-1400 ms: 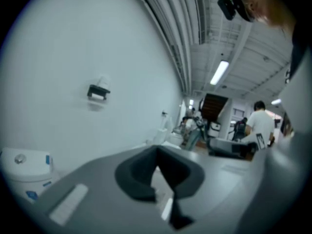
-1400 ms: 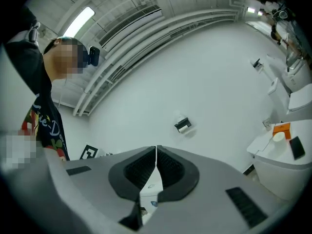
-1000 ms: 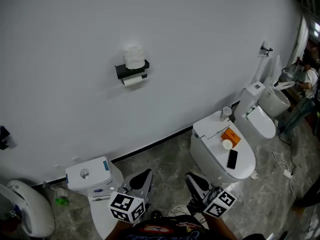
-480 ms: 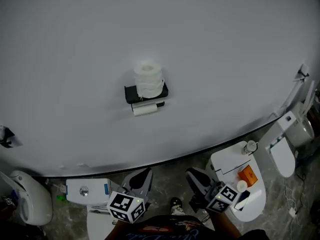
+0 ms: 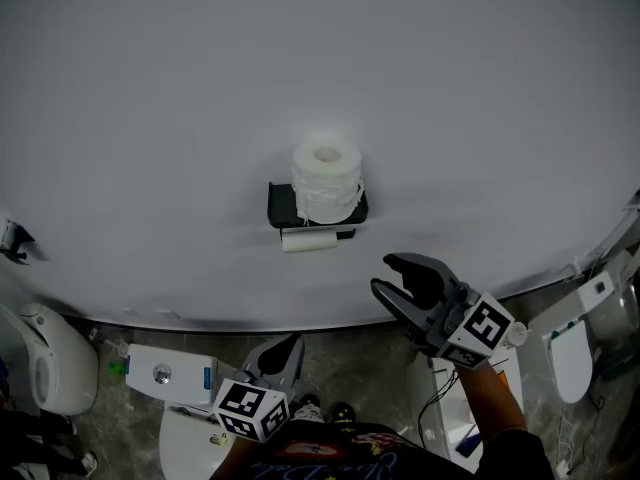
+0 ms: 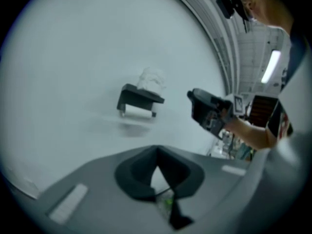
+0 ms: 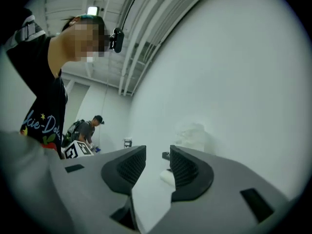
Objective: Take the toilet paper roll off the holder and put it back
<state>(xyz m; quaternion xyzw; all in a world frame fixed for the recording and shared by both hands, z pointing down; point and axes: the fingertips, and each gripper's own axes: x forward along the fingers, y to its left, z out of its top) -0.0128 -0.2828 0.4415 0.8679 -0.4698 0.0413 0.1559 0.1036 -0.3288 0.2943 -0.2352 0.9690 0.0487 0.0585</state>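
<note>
A white toilet paper roll (image 5: 326,180) stands upright on top of a black wall holder (image 5: 285,206). A second roll (image 5: 308,239) hangs on the bar under it. My right gripper (image 5: 382,274) is raised below and to the right of the holder, apart from it. Its jaws have just been opening and stand open with nothing between them. In the right gripper view the roll (image 7: 192,133) is blurred ahead, beyond the gripper (image 7: 157,165). My left gripper (image 5: 283,348) stays low, jaws shut and empty. The left gripper view shows the roll (image 6: 152,79), the holder (image 6: 139,97) and the right gripper (image 6: 191,96).
A toilet tank (image 5: 165,373) sits below left, with another white toilet (image 5: 55,368) at the far left and one (image 5: 575,353) at the right edge. A small fixture (image 5: 10,238) is on the wall at the left. A person (image 7: 83,130) stands far behind.
The view has closed in on the wall, so the holder now sits lower and larger. My right gripper has risen toward the holder and opened. The left gripper has stayed low.
</note>
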